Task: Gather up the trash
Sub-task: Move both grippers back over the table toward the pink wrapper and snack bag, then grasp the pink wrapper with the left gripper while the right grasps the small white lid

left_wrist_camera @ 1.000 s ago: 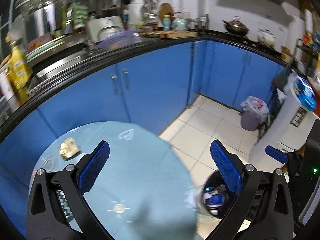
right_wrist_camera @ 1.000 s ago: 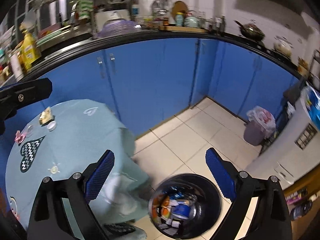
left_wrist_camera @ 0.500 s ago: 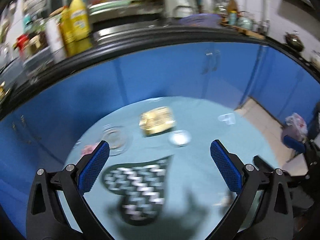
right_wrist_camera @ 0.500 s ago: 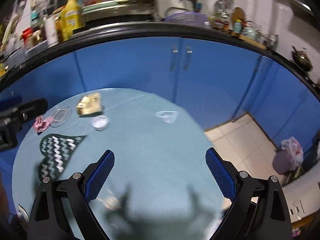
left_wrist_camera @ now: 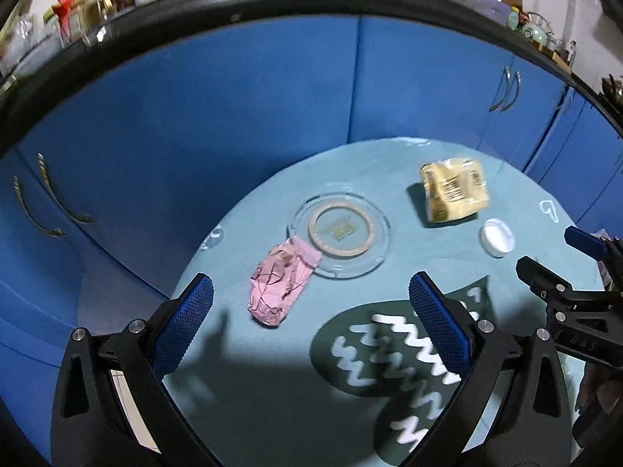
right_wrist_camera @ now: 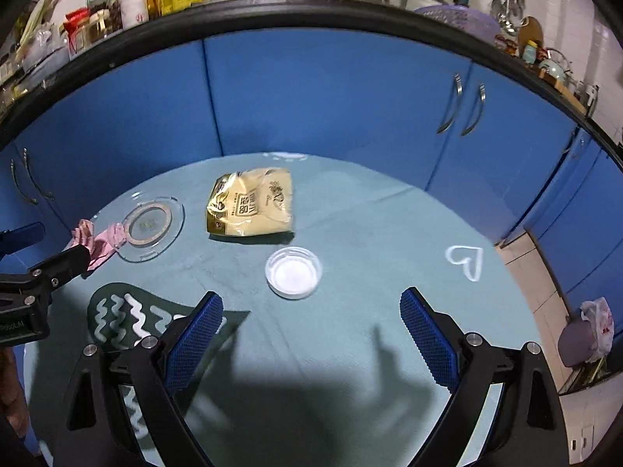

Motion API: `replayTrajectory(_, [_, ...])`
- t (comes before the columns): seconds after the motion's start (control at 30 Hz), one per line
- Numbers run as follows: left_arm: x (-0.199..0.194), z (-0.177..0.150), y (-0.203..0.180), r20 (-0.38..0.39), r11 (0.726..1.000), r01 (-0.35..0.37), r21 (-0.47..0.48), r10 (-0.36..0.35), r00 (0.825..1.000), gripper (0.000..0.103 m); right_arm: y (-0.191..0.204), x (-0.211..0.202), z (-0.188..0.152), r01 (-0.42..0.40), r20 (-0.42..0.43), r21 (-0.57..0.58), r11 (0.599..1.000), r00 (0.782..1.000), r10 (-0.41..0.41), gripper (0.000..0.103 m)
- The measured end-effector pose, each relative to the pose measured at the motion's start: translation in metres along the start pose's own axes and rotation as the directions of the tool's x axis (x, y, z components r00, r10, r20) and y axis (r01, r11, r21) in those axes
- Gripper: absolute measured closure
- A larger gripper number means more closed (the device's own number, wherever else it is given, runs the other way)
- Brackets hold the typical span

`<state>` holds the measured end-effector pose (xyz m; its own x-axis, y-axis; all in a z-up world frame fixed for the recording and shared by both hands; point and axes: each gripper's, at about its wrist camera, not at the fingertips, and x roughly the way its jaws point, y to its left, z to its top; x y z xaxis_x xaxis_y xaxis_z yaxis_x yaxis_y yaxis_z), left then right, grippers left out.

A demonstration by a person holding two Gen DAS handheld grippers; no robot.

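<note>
Left wrist view: left claw (left_wrist_camera: 307, 327) gapes empty, pink wrapper (left_wrist_camera: 280, 286) just ahead between its fingers, lined up for grabbing; right claw (right_wrist_camera: 309, 344) likewise apart.

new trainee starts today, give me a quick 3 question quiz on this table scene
1. True or false: the pink wrapper lies wholly inside the glass ashtray.
2. Which item lies nearest in front of the right gripper? A) yellow snack bag B) white lid C) pink wrapper
3. Fill in: both the left gripper and the right gripper are ____ and hold nothing.

Key:
1. False: it lies on the tablecloth, its end at the ashtray's rim.
2. B
3. open
</note>
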<state>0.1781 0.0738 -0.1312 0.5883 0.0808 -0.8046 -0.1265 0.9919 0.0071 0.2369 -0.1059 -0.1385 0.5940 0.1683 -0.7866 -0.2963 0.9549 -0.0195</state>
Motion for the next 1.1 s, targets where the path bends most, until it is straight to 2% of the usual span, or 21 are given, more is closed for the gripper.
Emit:
replayTrajectory(0.2, [0.024,-0.002,0.008,-0.041,1.0,0.0,0.009,0.001,0.999,0.006,-0.002,0.022,0.003,-0.015,-0.035,0.023,1.0,0.999,0.016,0.013])
replayTrajectory(0.3, [0.031,-0.002,0.01,-0.057,1.0,-0.007,0.01,0.007,0.998,0.012,-0.003,0.028,0.008,-0.026,-0.042,0.031,0.999,0.999,0.028,0.013])
replayTrajectory(0.47, [0.042,-0.003,0.018,-0.092,1.0,-0.01,-0.01,0.009,0.996,0.03,0.006,0.034,0.014,-0.02,-0.034,0.001,1.0,0.999,0.021,0.013])
replayTrajectory(0.57, [0.043,-0.003,0.023,-0.093,1.0,-0.017,-0.021,0.014,0.996,0.036,0.01,0.038,0.015,-0.022,-0.035,-0.012,1.0,0.999,0.021,0.013])
replayTrajectory(0.6, [0.042,-0.004,0.023,-0.09,1.0,-0.019,-0.021,0.017,0.996,0.043,0.011,0.038,0.014,-0.022,-0.037,-0.015,1.0,0.999,0.021,0.013])
replayTrajectory(0.63, [0.042,-0.003,0.025,-0.093,1.0,-0.018,-0.021,0.016,0.996,0.053,0.013,0.039,0.014,-0.019,-0.039,-0.024,1.0,0.999,0.018,0.016])
replayTrajectory(0.67, [0.043,-0.003,0.026,-0.099,1.0,-0.015,-0.026,0.013,0.995,0.058,0.014,0.04,0.013,-0.016,-0.042,-0.032,0.999,0.999,0.015,0.027])
replayTrajectory(0.77, [0.043,-0.003,0.029,-0.098,0.999,-0.011,-0.042,0.007,0.995,0.066,0.018,0.04,0.011,-0.036,-0.051,-0.046,0.998,0.998,0.034,0.053])
replayTrajectory(0.83, [0.041,-0.003,0.028,-0.093,0.999,-0.014,-0.044,0.01,0.996,0.07,0.022,0.037,0.01,-0.044,-0.051,-0.068,0.997,0.998,0.04,0.064])
replayTrajectory(0.93, [0.038,-0.003,0.027,-0.083,0.999,-0.015,-0.052,0.01,0.996,0.073,0.027,0.03,0.005,-0.032,-0.046,-0.111,0.993,0.999,0.027,0.064])
replayTrajectory(1.1, [0.024,-0.004,0.026,-0.056,0.998,-0.023,-0.058,0.02,0.998,0.076,0.027,0.015,0.0,-0.041,-0.027,-0.107,0.993,0.999,0.038,0.064])
